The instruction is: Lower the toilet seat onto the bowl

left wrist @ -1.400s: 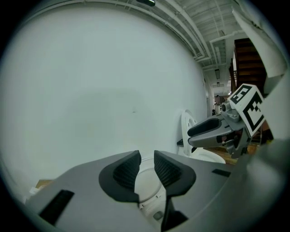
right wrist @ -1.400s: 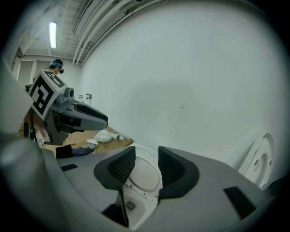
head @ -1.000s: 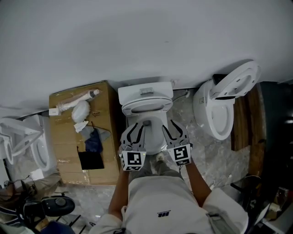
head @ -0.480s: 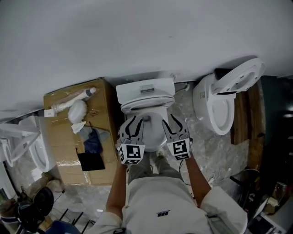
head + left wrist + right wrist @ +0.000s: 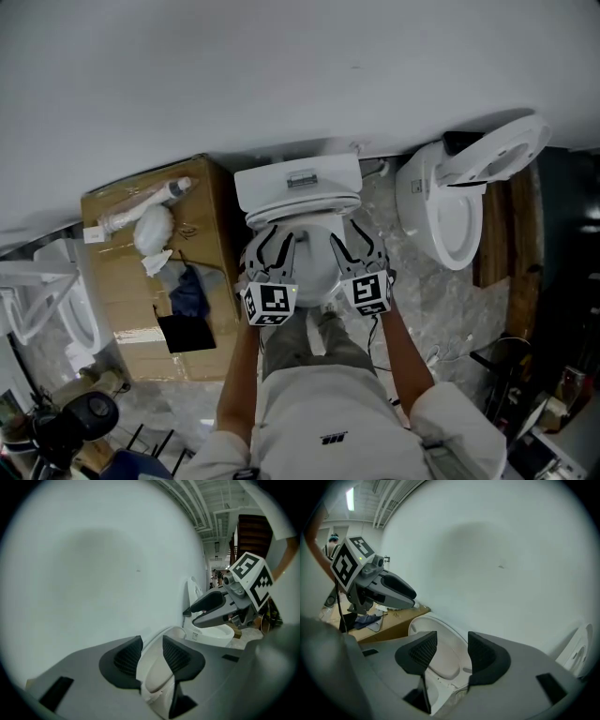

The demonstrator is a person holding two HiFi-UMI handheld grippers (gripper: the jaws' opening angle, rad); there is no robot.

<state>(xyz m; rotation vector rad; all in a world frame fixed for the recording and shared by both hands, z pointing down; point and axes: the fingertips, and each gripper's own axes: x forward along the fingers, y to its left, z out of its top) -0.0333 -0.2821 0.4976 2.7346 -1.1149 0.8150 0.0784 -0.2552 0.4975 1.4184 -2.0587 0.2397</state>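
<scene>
The white toilet stands at the middle of the head view, cistern (image 5: 298,183) against the wall and bowl (image 5: 315,272) below it. Its seat (image 5: 302,214) is raised against the cistern. My left gripper (image 5: 275,244) and right gripper (image 5: 352,240) hover side by side over the bowl, both open, tips close to the upright seat. In the left gripper view the seat (image 5: 157,677) shows through the gap between the pads (image 5: 127,656). The right gripper view shows the seat (image 5: 440,660) likewise beyond its pads (image 5: 482,654). I cannot tell whether either touches it.
A cardboard box (image 5: 122,281) with a white bag and a blue cloth stands left of the toilet. A second toilet (image 5: 450,220) with its seat up stands at the right, wooden boards (image 5: 494,248) beside it. Another white fixture (image 5: 47,305) is at far left. The person's legs are just before the bowl.
Both grippers have moved a little forward over the bowl, closer to the raised seat. The seat has not moved.
</scene>
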